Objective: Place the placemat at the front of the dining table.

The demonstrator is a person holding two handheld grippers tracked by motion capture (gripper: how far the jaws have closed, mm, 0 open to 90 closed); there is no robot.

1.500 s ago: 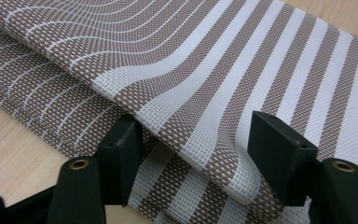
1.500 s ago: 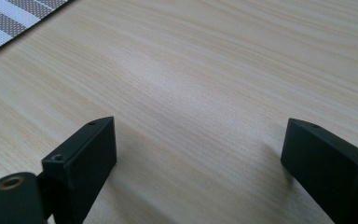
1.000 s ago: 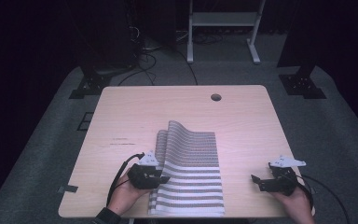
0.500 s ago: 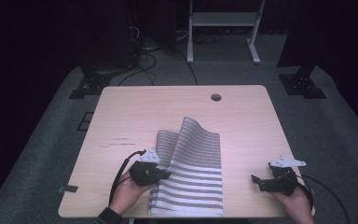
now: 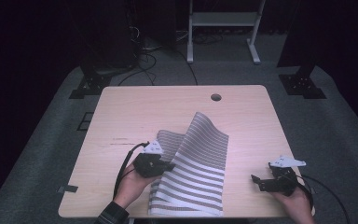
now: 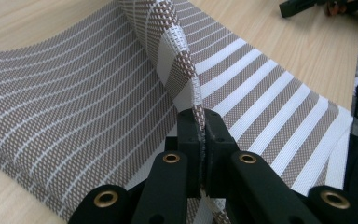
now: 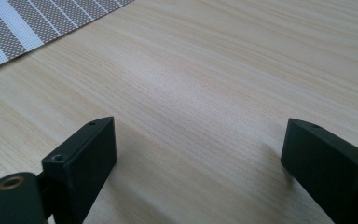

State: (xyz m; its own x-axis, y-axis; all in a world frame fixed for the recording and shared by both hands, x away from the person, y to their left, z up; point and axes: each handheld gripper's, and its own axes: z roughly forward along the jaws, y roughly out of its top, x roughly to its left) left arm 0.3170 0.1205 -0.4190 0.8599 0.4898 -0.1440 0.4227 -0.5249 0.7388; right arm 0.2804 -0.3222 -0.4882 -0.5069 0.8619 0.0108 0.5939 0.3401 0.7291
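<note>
Left hand-held gripper [image 5: 168, 165]: jaws clamped tight on the edge of the striped woven placemat [image 5: 200, 172], hem pinched between the pads, clearly seen in the left gripper view [image 6: 200, 135]. Closing just finished, mat edge between the jaws. Sits at the placemat's left edge, about halfway along it, cable looping off toward the near-left of the desk [image 5: 135, 112].

Placemat [image 6: 74, 107]: brown-and-white stripes, lying near the front edge of the desk, slightly right of centre. Near half flat on the wood. Left-far portion lifted off the surface and curled over, forming a raised fold that peaks toward the far side. Pinched edge rises from the jaws and twists upward in the left gripper view.

Right hand-held gripper [image 5: 261, 181]: jaws wide apart, nothing between them, just bare wood [image 7: 200, 116] under them. Resting low at the desk, well to the right of the placemat, not touching it. Placemat corner [image 7: 23, 23] visible at upper left in the right gripper view.

Cable hole [image 5: 216, 97] in the desk, beyond the placemat's far edge.
</note>
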